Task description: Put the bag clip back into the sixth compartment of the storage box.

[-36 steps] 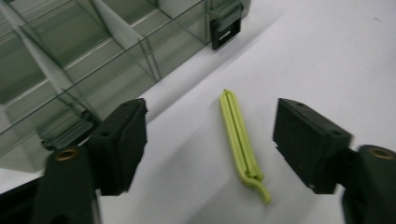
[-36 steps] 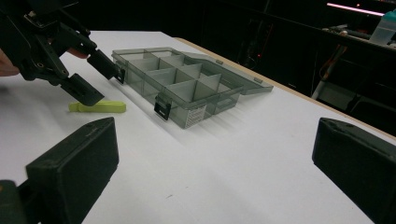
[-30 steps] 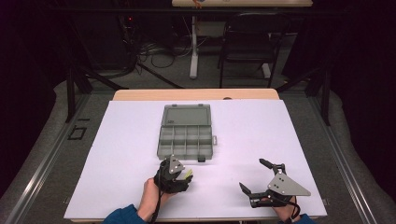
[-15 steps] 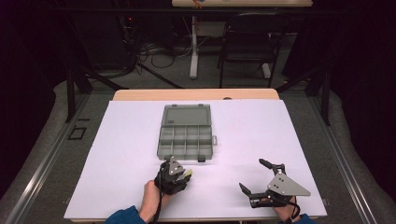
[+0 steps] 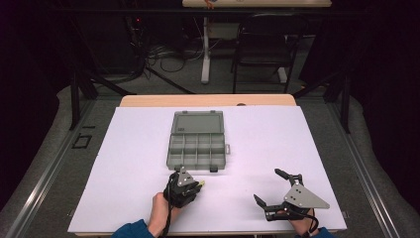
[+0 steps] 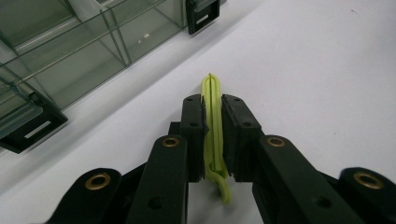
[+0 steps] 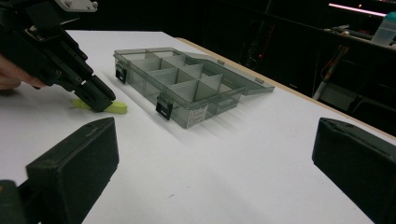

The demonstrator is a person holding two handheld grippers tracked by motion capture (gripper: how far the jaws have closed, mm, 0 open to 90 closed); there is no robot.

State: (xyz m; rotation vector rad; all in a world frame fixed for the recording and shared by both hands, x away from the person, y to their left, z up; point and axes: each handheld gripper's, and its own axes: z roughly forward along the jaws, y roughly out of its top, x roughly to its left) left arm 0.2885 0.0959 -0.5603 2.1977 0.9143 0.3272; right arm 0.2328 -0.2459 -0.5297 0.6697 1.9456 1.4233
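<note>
In the lower middle of the high view the left gripper (image 5: 190, 184) is seen pressed together on a thin yellow-green strip (image 6: 214, 122), which is pinched edge-on between the two black jaws; its tip juts out ahead of them toward the upper middle of the left gripper view. The strip is seen low over the white table (image 5: 138, 148), just short of the near wall of the open compartment box (image 5: 197, 148). The right gripper (image 5: 277, 193) is held spread and idle at the lower right, well apart from the box.

The main risk is judged to lie in the narrow grip: the strip is soft and folded, so it could be twisted or slipped out if it is dragged on the table. If it is carried low, its tip could be caught on the box wall or on a black latch (image 6: 202, 16), and the light box could be pushed away. A compartment divider could also be struck, leaving the strip draped across two cells.
</note>
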